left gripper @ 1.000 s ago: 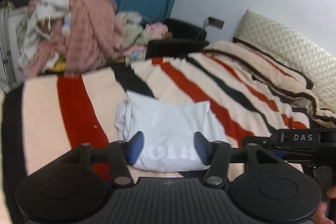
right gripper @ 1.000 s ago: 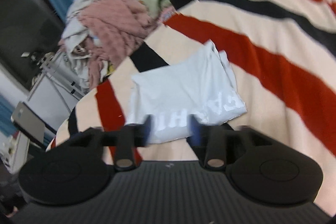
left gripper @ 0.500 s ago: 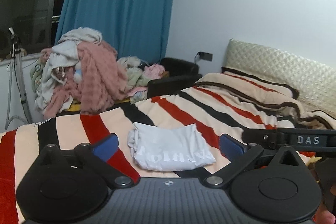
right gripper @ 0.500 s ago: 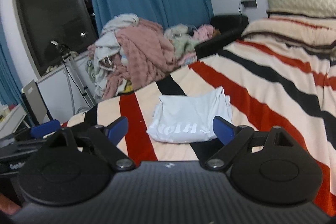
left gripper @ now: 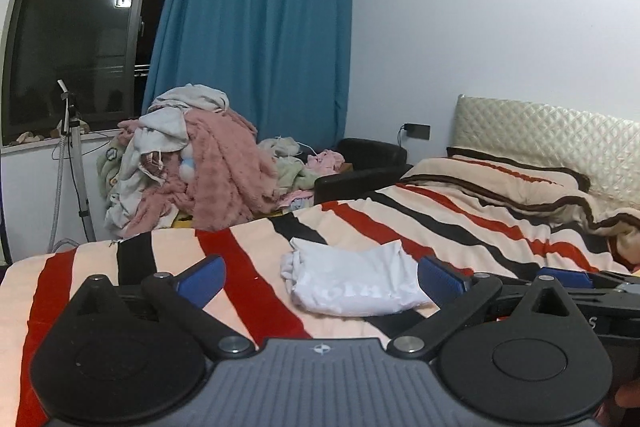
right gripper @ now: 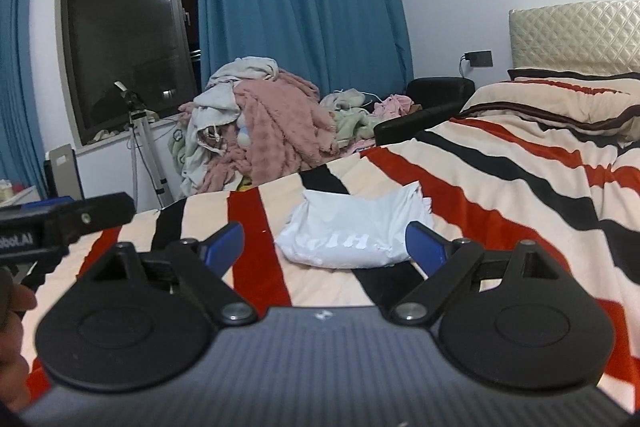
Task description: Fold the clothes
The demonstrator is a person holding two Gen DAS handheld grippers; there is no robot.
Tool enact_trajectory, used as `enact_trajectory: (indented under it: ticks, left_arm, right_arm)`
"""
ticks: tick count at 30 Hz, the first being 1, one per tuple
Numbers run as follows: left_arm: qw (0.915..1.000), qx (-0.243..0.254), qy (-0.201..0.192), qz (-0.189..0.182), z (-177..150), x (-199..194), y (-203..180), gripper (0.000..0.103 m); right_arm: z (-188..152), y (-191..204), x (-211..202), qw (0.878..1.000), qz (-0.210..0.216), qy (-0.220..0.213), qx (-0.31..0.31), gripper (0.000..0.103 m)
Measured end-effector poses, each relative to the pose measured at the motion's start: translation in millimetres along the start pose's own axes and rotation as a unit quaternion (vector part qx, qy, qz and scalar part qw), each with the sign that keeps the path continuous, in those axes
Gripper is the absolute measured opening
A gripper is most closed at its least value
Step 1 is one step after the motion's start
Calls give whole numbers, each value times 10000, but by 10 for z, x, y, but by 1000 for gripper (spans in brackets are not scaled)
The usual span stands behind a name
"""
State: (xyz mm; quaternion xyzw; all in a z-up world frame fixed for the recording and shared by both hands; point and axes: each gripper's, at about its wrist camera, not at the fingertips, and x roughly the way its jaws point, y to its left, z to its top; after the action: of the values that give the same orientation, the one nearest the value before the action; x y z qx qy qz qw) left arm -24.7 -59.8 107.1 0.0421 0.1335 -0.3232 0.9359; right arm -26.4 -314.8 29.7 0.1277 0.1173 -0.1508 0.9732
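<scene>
A folded white T-shirt (left gripper: 352,281) with pale lettering lies on the striped bed cover (left gripper: 248,267); it also shows in the right wrist view (right gripper: 356,233). My left gripper (left gripper: 320,277) is held back from it, wide open, with nothing between its blue pads. My right gripper (right gripper: 324,243) is also open and empty, a little short of the T-shirt. In the left wrist view the right gripper's body (left gripper: 580,283) shows at the right edge. In the right wrist view the left gripper's body (right gripper: 60,223) shows at the left edge.
A heap of unfolded clothes (left gripper: 192,167) with a pink fleece sits past the bed's far edge, beside a black armchair (left gripper: 368,163). A tripod (left gripper: 74,163) stands under the dark window. Pillows (left gripper: 520,183) and a quilted headboard (left gripper: 560,135) are at the right.
Both grippers opened wide and drew back from the folded T-shirt, tilting up so the room came into view. The T-shirt stays on the bed.
</scene>
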Motion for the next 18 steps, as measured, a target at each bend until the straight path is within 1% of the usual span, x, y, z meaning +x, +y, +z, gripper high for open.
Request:
enact_trajectory:
  ticks: [3,8,13,18]
  left_arm:
    - [10000,-44,76,-5,-131,4,77,103]
    - [9998,-113,23,177,-294,21,192,103]
    - [9997,-199,128,105,-394,75,236,103]
    - [9997,-179,23,188,-453,97,228,103]
  right_arm:
    - [-97,53,11,10000,22,-24,-73,89]
    - [-251,68,64,9999,67,-6,-81,89]
    - [-337,35,162,9999,-125,83,-15,89]
    - [-371,10,202,9997,-203,139,65,89]
